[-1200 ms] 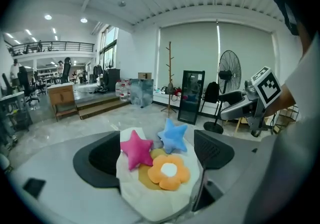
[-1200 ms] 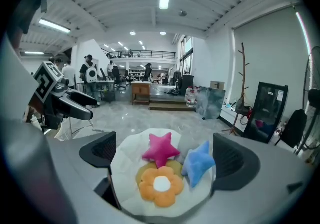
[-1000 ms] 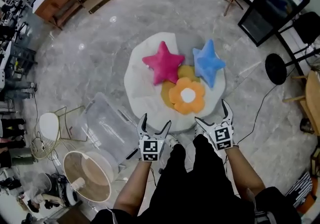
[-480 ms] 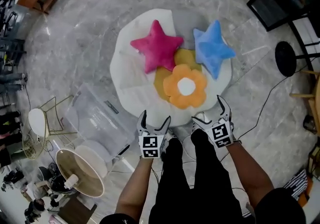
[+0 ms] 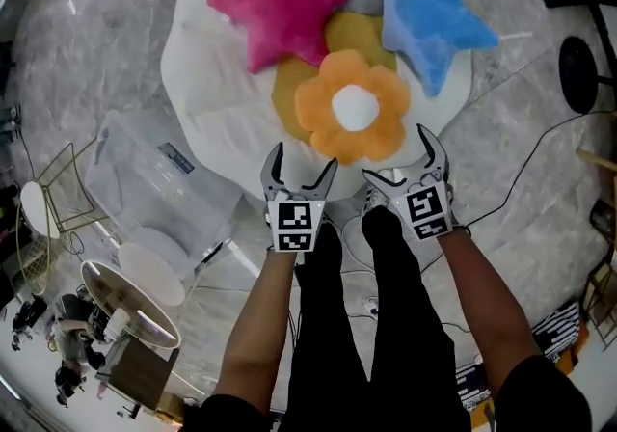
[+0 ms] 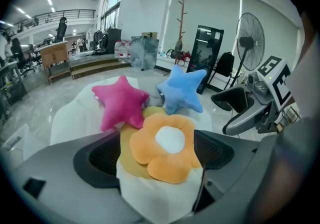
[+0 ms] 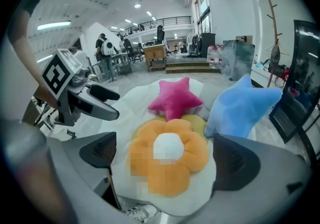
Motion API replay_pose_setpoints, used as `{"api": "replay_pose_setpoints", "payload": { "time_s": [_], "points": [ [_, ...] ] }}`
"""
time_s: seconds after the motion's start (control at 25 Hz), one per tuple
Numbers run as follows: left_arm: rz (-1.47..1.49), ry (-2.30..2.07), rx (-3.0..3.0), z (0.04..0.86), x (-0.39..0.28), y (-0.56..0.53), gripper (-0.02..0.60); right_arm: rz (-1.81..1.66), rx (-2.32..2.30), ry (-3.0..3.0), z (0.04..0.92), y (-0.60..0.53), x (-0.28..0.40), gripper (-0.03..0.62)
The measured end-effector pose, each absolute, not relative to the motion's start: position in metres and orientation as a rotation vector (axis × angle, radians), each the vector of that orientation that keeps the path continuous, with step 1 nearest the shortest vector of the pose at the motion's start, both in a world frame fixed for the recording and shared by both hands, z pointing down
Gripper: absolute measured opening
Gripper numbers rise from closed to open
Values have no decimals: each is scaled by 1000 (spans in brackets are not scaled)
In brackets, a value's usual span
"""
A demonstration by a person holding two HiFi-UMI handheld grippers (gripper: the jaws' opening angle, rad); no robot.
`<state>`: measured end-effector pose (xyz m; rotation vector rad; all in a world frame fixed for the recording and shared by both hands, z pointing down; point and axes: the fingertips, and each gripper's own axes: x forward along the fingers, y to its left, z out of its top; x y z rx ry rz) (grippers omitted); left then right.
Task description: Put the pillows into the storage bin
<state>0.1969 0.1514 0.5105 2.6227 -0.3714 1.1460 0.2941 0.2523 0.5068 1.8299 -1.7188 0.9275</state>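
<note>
closer in than a second ago: left gripper point(image 5: 305, 158) and right gripper point(image 5: 398, 156), fingers spread and empty, hover at the white mat's point(image 5: 207, 93) near edge, just short of the orange flower pillow point(image 5: 353, 117) (clear storage bin point(image 5: 145, 184) lies left on the floor).

No word, brand name or number can be read anywhere in these views. The nearest things to signs are the black-and-white square markers point(image 5: 295, 226) on the left hand-held gripper point(image 5: 305, 158) and on the right hand-held gripper point(image 5: 397, 155). They are coded block patterns, not letters or digits. The same kind of pattern shows in each gripper view, on the other gripper's cube. A small sticker label point(image 5: 178, 158) sits on the clear storage bin point(image 5: 145, 203), but its print is too small and blurred to make out.
</note>
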Motion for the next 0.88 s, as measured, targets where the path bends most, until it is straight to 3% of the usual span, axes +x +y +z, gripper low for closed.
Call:
{"api": "replay_pose_setpoints", "payload": {
  "time_s": [0.44,0.88],
  "points": [
    [1277,-284,2594,635,181,171,433,924,1611,-1747,653,269,302,598],
    [1356,-237,2501,711,194,168,433,936,1574,-1702,723,266,339,598]
  ]
}}
